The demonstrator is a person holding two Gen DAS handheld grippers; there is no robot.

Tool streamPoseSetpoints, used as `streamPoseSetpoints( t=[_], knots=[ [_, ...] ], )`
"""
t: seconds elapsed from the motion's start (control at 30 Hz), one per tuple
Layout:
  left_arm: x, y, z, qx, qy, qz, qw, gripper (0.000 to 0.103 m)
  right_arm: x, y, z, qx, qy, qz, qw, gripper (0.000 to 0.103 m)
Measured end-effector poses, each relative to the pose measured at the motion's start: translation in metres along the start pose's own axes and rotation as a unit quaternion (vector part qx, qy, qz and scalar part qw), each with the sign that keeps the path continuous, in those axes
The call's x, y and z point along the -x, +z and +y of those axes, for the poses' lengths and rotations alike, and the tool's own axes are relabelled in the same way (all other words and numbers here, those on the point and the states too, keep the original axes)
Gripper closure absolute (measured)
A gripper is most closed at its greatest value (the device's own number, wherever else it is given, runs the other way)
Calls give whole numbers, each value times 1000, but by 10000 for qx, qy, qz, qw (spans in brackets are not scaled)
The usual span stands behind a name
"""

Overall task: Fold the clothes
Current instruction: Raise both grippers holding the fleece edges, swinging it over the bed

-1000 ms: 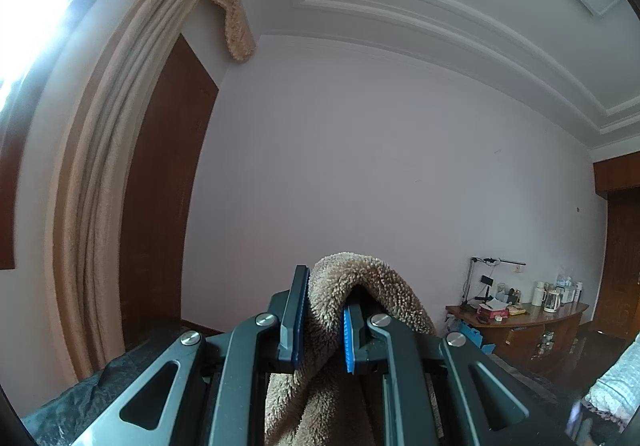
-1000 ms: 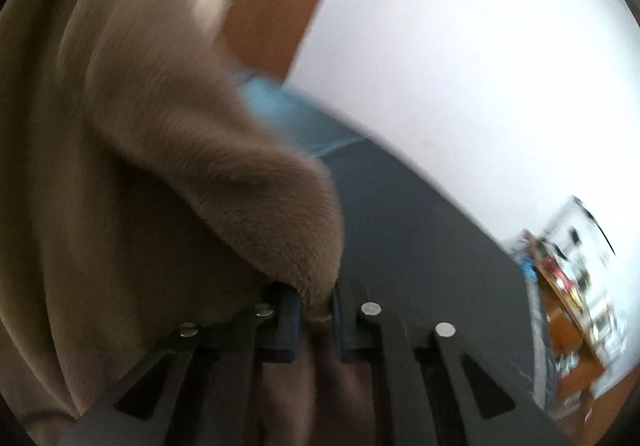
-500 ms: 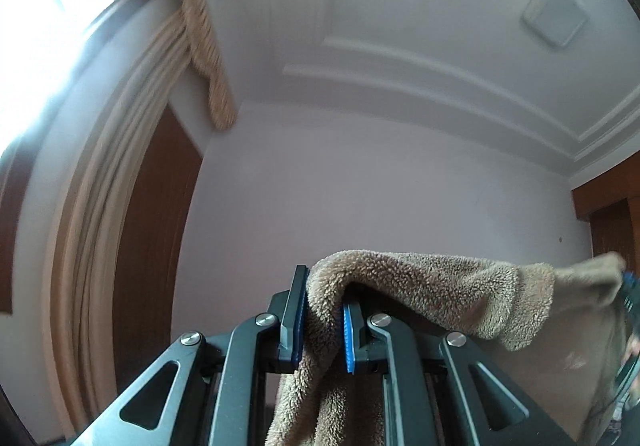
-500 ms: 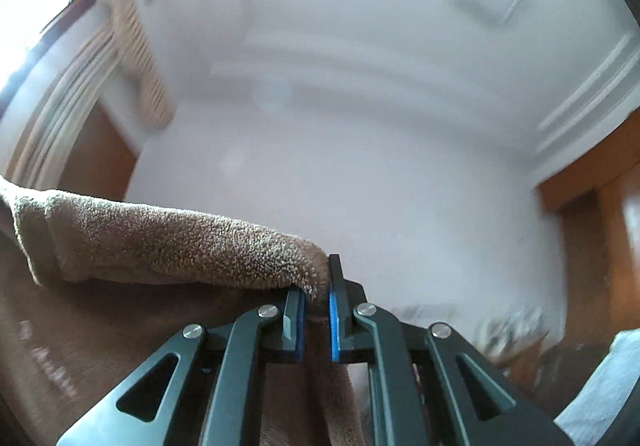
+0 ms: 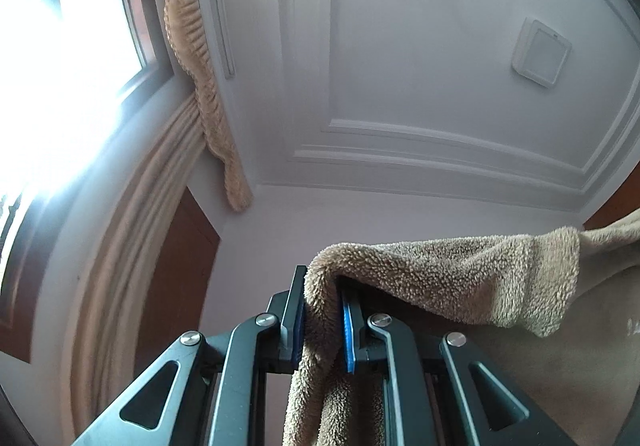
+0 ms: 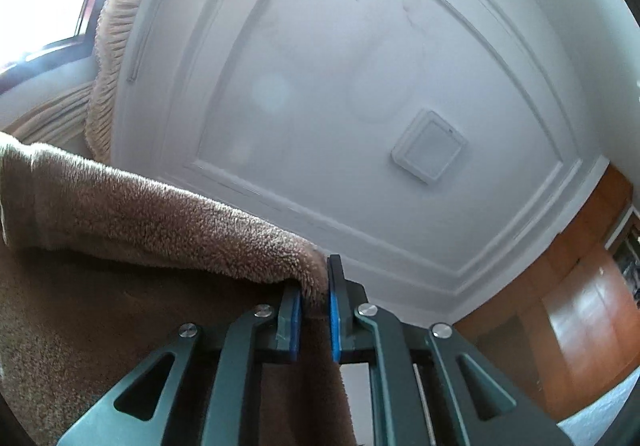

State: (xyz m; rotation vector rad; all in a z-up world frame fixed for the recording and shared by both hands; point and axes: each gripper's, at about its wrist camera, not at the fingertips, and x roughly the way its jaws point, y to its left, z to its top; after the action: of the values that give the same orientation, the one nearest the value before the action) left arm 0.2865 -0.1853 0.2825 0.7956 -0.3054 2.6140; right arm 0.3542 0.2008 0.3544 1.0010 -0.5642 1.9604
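Slippage threatens — left claw (image 5: pixel 322 320) and right claw (image 6: pixel 314 312) each pinch the fleece garment (image 5: pixel 448 278) by thin edges, high beneath the ceiling panel (image 6: pixel 429 146).

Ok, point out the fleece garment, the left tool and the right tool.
fleece garment (image 5: pixel 440 274): left wrist view, stretched top edge.
left tool (image 5: pixel 322 320): left wrist view, between the tips.
right tool (image 6: pixel 314 306): right wrist view, between the tips.

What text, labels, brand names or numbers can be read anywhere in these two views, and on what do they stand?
None can be read.
Fleece garment: faint marks at its far right edge in the left view, too blurred to read.
Ceiling panel: blank, with no lettering.
Left gripper and right gripper: no marking shows on either; the jaws of both are shut on the garment.
Wooden cabinet: the shelf items beside it are too small to read.
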Motion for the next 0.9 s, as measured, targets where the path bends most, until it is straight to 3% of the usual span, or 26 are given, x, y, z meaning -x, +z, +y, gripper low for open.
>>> streamPoseSetpoints(
  t=[0.07,0.23,0.33,0.43,0.63,0.77,0.9],
  knots=[
    [-5,-3,3,-7,1,80,10000,87,14,16,-13,120,-46,25,9999,92],
    [-36,-22,5,-258,182,363,9988,87,8,1,0,521,80,522,9972,92],
    [-69,-50,5,-384,168,838,9956,87,-2,-31,19,815,201,952,9919,92],
    [-110,-92,20,-291,-20,1633,9861,87,-14,-78,39,1092,369,1519,9817,92],
    [-182,-209,33,-420,-41,3034,9519,87,-38,-196,87,1402,960,2991,9390,92],
    [-228,-289,46,-300,7,3947,9183,87,-43,-272,116,1493,1297,3860,9011,92],
    [-262,-363,48,-595,49,4612,8853,87,-38,-348,144,1552,1625,4646,8565,92]
  ],
)
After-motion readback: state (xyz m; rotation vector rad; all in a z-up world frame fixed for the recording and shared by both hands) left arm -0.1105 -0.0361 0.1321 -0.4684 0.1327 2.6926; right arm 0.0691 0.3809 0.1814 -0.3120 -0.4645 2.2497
